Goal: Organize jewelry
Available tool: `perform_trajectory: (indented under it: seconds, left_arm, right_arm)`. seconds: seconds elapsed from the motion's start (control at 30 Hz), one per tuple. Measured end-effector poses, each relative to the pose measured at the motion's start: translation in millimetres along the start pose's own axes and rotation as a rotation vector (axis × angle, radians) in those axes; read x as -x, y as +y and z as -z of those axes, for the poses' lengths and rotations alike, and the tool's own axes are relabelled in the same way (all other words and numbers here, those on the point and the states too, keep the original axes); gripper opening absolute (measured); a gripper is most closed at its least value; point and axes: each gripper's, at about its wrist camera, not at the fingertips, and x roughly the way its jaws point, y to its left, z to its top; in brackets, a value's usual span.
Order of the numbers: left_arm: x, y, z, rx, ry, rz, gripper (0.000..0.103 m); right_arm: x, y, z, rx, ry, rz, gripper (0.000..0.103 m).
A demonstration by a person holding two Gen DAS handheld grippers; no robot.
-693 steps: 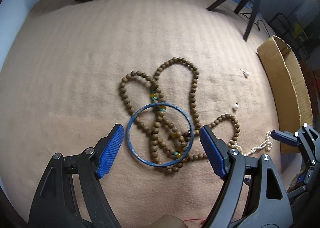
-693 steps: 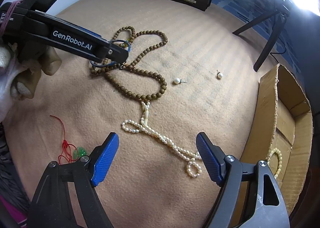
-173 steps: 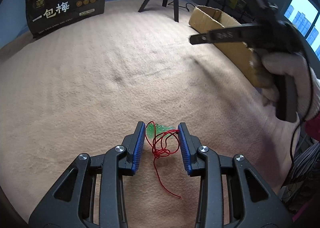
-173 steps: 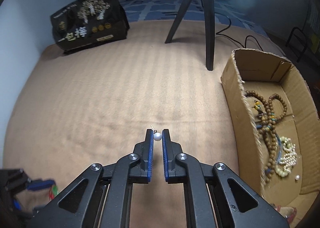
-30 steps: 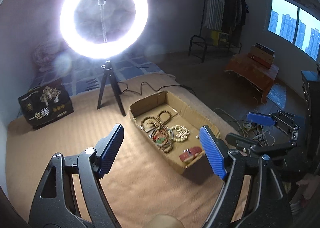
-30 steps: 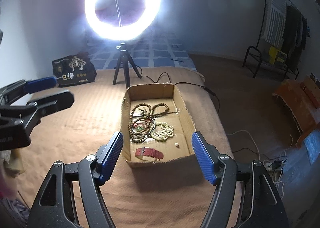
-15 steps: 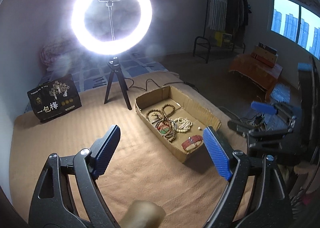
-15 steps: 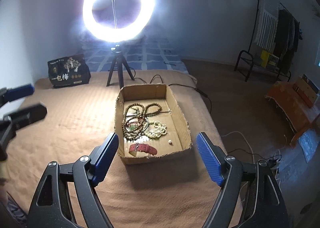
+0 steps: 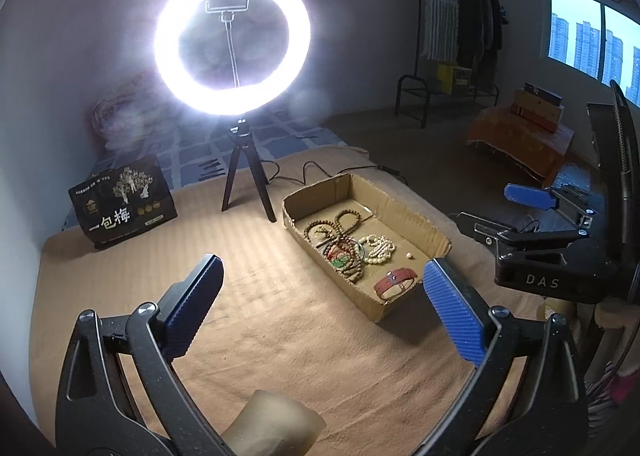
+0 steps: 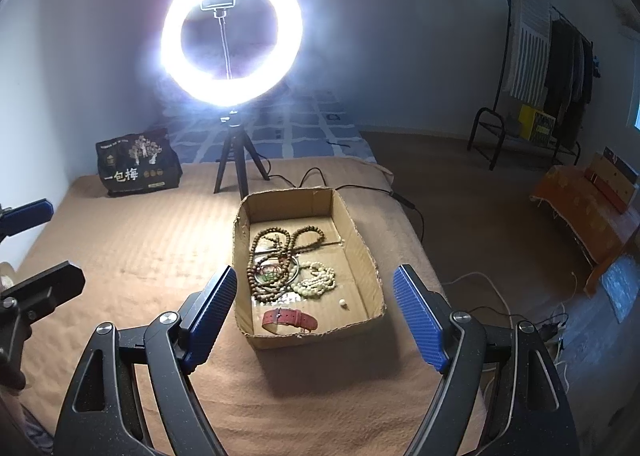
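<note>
In the left wrist view, your left tongs [image 9: 320, 308] gape wide and hold nothing; a second ago they sat nearer the cardboard box [image 9: 400, 212], which now lies further off at centre right. The wooden beads [image 9: 340, 224], pearl strand [image 9: 378, 246] and red strap [image 9: 396, 282] lie inside.

In the right wrist view, your right tongs [image 10: 316, 318] are likewise spread and empty, the box at centre. The blanket [image 10: 140, 256] shows no jewelry, so sorting looks finished.

Jewelry off blanket [image 10: 132, 256]; now in box [image 10: 362, 252] (grippers emptied, raised)
</note>
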Motion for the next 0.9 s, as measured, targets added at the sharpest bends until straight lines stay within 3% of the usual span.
perform_trajectory:
  seconds: [0.9]
  left_arm:
    - [-2.6,4.1,2.2,0.012,0.015,-0.005,0.102]
  right_arm:
    - [-6.7,-1.5,-0.4,0.004,0.014,0.008,0.081]
